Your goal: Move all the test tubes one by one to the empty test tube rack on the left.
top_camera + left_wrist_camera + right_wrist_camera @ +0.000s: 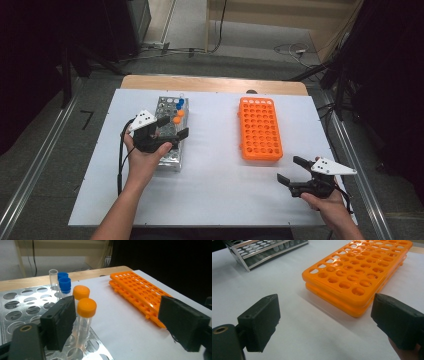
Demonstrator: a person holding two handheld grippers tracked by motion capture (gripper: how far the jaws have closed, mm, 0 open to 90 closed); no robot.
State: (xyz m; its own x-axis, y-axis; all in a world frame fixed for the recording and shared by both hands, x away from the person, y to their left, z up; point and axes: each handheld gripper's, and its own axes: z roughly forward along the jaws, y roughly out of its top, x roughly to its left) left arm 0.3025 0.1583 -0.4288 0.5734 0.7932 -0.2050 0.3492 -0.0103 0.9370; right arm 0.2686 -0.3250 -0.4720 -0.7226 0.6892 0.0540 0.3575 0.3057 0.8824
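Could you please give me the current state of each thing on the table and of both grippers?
left gripper: open, by the nearest tube
right gripper: open, holding nothing
orange-capped tubes: two, capped, upright in the rack
blue-capped tubes: capped, upright
clear tube: uncapped, upright
metal rack: mostly empty holes
orange rack: empty

Both forearms are bare, with no sleeve reaching the wrists. Each hand wraps a black handheld gripper. The left gripper [170, 128] carries a pale three-cornered plate dotted with small dark holes on top of its body, and a thin black cable loops from its rear along the forearm. The right gripper [290, 170] wears the same pale plate with dark dots. Its jaws end in blocky matt black pads [262, 321], with a brass-ringed screw hole just behind one.
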